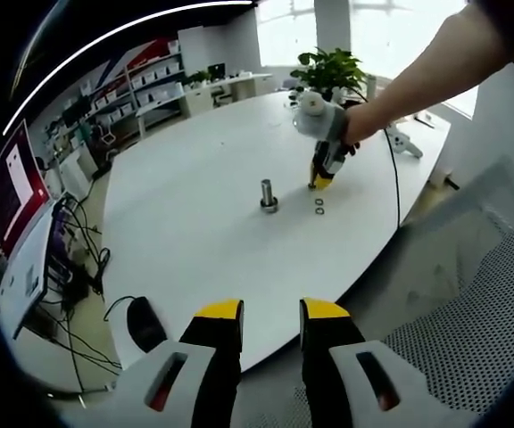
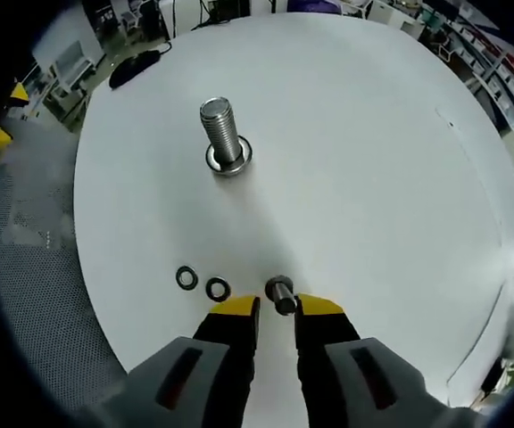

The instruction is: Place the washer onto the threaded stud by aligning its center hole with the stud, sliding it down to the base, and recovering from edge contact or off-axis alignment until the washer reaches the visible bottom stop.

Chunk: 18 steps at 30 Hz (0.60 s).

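While parked near the stud (image 2: 224,136) on the table (image 2: 373,178), right gripper (image 2: 277,309) clenched on a small nut-like piece (image 2: 281,292). Two washers (image 2: 202,283) loose beside that. Left gripper (image 1: 270,323) released.

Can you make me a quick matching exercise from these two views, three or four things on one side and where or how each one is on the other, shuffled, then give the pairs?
Things:
1. threaded stud
2. two loose washers
3. small metal piece
4. left claw

Places or states:
A. lying flat on the white table, side by side, left of the right claw in its view
B. open, held back at the near table edge
C. standing upright on its round base
D. right at the right claw's tips, between them

Pairs: 1-C, 2-A, 3-D, 4-B
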Tool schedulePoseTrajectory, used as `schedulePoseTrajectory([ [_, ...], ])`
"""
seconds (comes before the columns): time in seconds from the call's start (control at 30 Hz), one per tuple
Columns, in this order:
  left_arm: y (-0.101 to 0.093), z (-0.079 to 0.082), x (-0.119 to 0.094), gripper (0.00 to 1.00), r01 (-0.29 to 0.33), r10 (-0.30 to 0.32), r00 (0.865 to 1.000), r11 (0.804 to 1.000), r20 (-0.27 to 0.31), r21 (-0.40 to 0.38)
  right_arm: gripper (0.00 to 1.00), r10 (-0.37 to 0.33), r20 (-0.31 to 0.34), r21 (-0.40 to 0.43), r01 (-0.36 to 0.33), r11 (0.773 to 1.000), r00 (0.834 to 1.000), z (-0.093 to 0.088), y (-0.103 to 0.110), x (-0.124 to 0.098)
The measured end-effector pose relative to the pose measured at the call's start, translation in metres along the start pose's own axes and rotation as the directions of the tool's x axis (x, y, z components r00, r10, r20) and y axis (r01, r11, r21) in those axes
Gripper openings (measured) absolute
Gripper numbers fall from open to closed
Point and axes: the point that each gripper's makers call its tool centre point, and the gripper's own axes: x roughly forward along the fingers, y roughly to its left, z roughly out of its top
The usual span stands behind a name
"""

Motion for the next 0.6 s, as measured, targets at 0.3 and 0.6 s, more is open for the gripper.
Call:
schedulePoseTrajectory([
  [0.3, 0.000, 0.000, 0.000, 0.23, -0.001, 0.001, 1.000, 1.000, 0.000, 0.003, 0.20, 0.001, 0.012, 0.038, -0.001, 0.999, 1.000, -0.007, 0.001, 0.001],
  [0.6, 0.001, 0.001, -0.001, 0.23, -0.003, 0.003, 1.000, 1.000, 0.006, 0.000, 0.20, -0.007, 0.046, 0.042, 0.005, 0.999, 0.999, -0.005, 0.016, -0.004],
])
